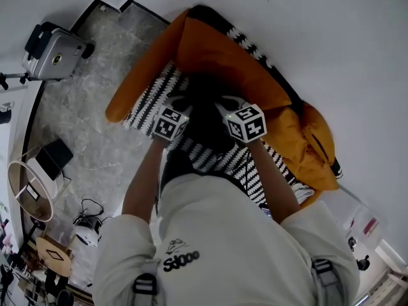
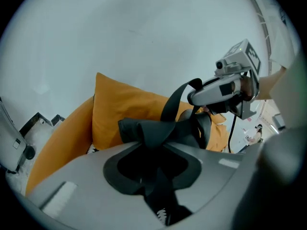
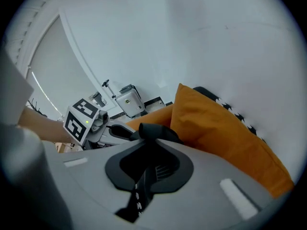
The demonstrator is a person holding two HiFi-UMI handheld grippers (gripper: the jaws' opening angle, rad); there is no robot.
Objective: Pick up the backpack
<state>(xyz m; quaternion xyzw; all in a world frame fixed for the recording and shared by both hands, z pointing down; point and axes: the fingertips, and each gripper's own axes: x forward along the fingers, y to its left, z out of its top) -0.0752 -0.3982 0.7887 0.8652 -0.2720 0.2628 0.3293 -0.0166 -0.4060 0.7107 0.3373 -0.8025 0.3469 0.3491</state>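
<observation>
An orange backpack (image 1: 217, 56) with black-and-white patterned panels lies in front of me, against a white surface. In the head view both grippers meet over its dark middle, marker cubes side by side. My left gripper (image 2: 148, 145) is shut on a bunched black strap (image 2: 144, 131) of the backpack, and the orange fabric (image 2: 120, 114) rises just behind it. My right gripper (image 3: 149, 147) is shut on another black strap (image 3: 156, 131), close beside the left gripper (image 3: 96, 121). From the left gripper view, the right gripper (image 2: 220, 90) holds a strap loop up at the right.
A silver case (image 1: 54, 53) stands on the marbled grey floor (image 1: 83, 126) at the upper left. A round pale stand (image 1: 29, 190), cables and small gear crowd the lower left. Papers lie at the lower right (image 1: 360, 225).
</observation>
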